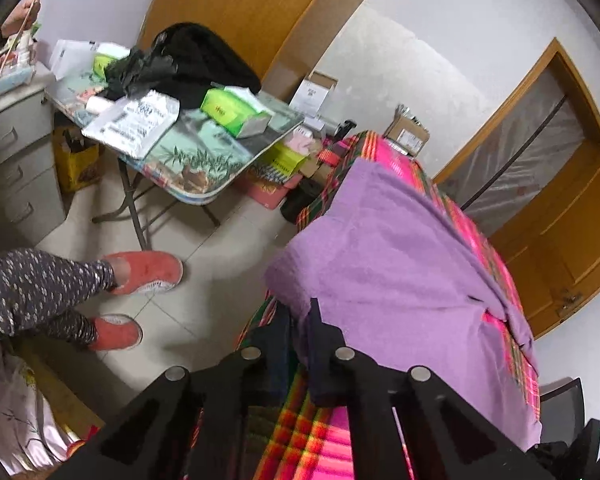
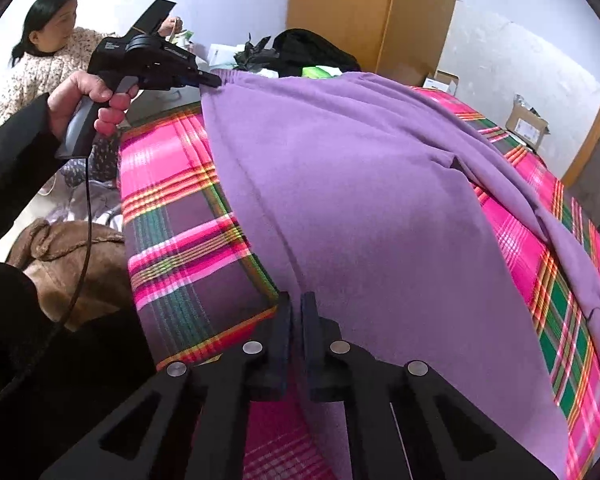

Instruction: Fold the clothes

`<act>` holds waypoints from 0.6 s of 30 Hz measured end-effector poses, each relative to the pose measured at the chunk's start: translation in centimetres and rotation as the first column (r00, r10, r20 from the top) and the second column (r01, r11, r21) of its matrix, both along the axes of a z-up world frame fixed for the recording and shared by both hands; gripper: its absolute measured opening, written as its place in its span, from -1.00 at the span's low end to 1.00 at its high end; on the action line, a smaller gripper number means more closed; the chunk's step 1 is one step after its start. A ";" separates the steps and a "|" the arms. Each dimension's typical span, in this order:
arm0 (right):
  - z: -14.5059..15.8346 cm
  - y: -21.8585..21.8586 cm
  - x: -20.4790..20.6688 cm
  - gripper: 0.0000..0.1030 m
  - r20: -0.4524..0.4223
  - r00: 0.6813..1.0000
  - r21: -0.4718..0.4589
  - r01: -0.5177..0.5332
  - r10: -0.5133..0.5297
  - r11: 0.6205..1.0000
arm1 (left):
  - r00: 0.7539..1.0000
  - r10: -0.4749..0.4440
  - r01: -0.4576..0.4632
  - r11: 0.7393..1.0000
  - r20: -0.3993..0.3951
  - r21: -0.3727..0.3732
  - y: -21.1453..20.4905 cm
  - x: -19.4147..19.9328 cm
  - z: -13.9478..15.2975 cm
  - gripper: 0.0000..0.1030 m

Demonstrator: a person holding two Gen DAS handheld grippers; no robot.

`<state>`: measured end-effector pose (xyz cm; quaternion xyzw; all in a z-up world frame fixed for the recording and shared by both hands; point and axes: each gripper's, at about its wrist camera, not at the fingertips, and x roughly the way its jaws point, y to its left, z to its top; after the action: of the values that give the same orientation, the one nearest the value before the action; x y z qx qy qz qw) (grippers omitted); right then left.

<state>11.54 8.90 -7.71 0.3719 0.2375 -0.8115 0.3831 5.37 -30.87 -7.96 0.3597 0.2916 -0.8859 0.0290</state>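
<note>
A purple garment (image 2: 360,208) lies spread over a pink plaid bedspread (image 2: 168,184). It also shows in the left wrist view (image 1: 384,256). My left gripper (image 1: 300,312) is shut on the garment's near edge at its corner; in the right wrist view it shows as a black tool (image 2: 216,80) pinching the far-left corner. My right gripper (image 2: 296,304) is shut on the garment's near edge at the bed's side. A sleeve (image 2: 572,248) trails to the right.
A cluttered folding table (image 1: 204,152) stands past the bed. A seated woman (image 2: 48,60) is at the left, her red shoes (image 1: 148,272) on the tile floor. A brown coat (image 2: 68,256) lies beside the bed. A cardboard box (image 2: 528,124) is at the far right.
</note>
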 end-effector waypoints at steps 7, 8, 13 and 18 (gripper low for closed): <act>1.3 0.6 0.7 -0.91 0.028 0.997 -0.018 -0.069 0.069 0.997 | 1.000 -0.027 0.027 0.999 0.005 -0.042 0.3 2.2 1.0 -0.87; 1.3 0.6 0.8 -0.91 0.036 0.997 -0.021 -0.072 0.073 0.997 | 1.000 -0.026 0.027 0.999 0.011 -0.039 0.2 2.4 0.8 -0.87; 0.7 0.9 0.3 -0.90 0.072 0.995 -0.037 -0.070 0.073 0.997 | 0.998 -0.028 0.030 0.999 0.050 -0.032 0.1 2.6 -0.3 -0.87; 0.7 1.8 -0.6 -0.85 0.117 0.993 -0.069 -0.025 0.033 0.997 | 0.993 -0.047 0.051 0.998 0.113 -0.032 0.1 2.6 -1.3 -0.79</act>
<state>10.94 10.72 -7.01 0.4025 0.1925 -0.7899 0.4206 8.00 -30.76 -9.26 0.4152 0.2653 -0.8697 0.0297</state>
